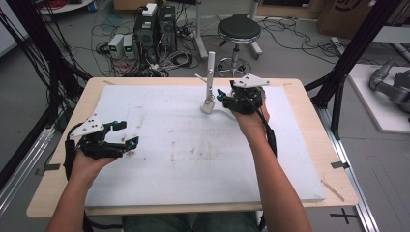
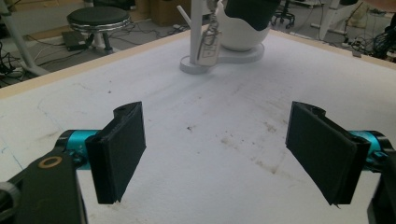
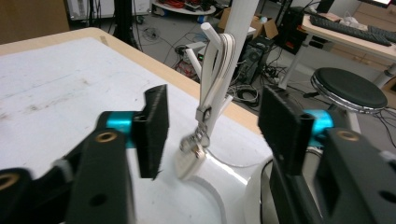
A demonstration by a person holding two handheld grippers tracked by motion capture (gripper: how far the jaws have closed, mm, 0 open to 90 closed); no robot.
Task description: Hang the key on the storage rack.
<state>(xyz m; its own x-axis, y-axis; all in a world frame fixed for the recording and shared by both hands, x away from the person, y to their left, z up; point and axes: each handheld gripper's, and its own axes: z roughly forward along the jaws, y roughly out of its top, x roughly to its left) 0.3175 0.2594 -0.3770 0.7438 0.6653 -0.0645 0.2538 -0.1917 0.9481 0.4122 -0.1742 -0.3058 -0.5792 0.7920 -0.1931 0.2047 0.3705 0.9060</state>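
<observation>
A white stand (image 1: pixel 211 72) with pegs rises at the far middle of the white board (image 1: pixel 193 159). A key fob (image 3: pixel 189 161) hangs from one peg by a pale strap (image 3: pixel 219 70). My right gripper (image 3: pixel 217 135) is open, with a jaw on each side of the hanging fob and neither pad touching it. In the high view the right gripper (image 1: pixel 221 95) sits just right of the stand's base. My left gripper (image 1: pixel 126 134) hovers open and empty over the board's left side. The left gripper view looks across the board at the fob (image 2: pixel 208 44) and the stand's base (image 2: pixel 233 57).
The board lies on a wooden table (image 1: pixel 309 111). Beyond the far edge are a black stool (image 1: pixel 238 29), computer towers (image 1: pixel 154 26) and floor cables. Black frame posts (image 1: pixel 348 53) flank the table, and a grey robot arm (image 1: pixel 391 84) lies at the right.
</observation>
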